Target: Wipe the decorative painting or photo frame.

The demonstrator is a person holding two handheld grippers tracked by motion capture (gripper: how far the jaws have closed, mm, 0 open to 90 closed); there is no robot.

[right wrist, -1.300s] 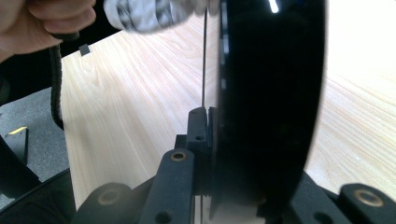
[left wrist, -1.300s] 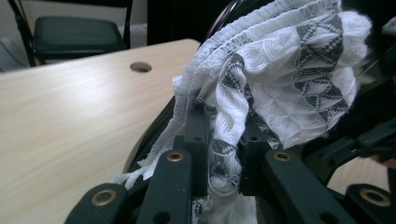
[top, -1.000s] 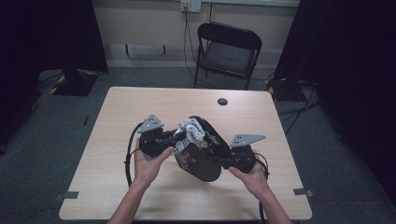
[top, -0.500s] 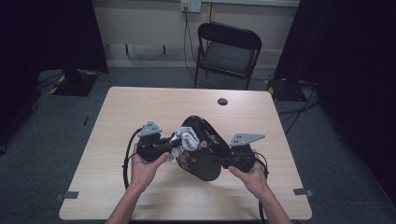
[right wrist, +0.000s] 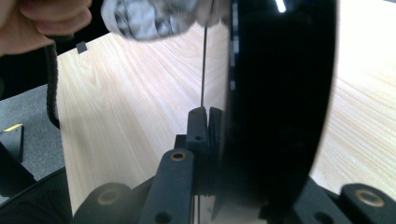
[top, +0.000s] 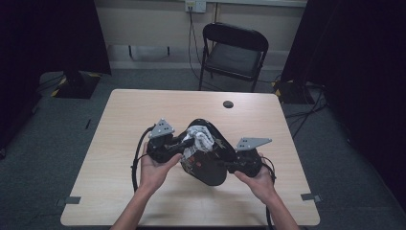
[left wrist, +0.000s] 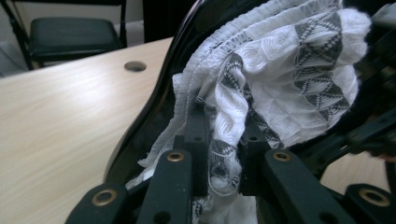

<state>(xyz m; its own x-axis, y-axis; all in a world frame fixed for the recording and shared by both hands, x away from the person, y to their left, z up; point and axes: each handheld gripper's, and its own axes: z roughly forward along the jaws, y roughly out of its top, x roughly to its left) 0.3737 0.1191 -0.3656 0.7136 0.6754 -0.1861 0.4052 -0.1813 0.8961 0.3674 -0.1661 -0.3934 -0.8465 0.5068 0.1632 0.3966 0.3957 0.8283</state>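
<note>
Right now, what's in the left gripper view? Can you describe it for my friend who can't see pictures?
Two black fingers pinch a fold of white cloth with grey zigzag patterns, which bunches up against a shiny black curved object. To the left lies a light wooden table with a small round hole, and a black folding chair stands beyond it.

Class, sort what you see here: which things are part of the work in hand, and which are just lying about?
In use:
- white patterned cloth
- glossy black shell
- left tongs, shut on the cloth
- right tongs, shut on the shell's edge

Lying about:
- folding chair
- table's round hole
</note>
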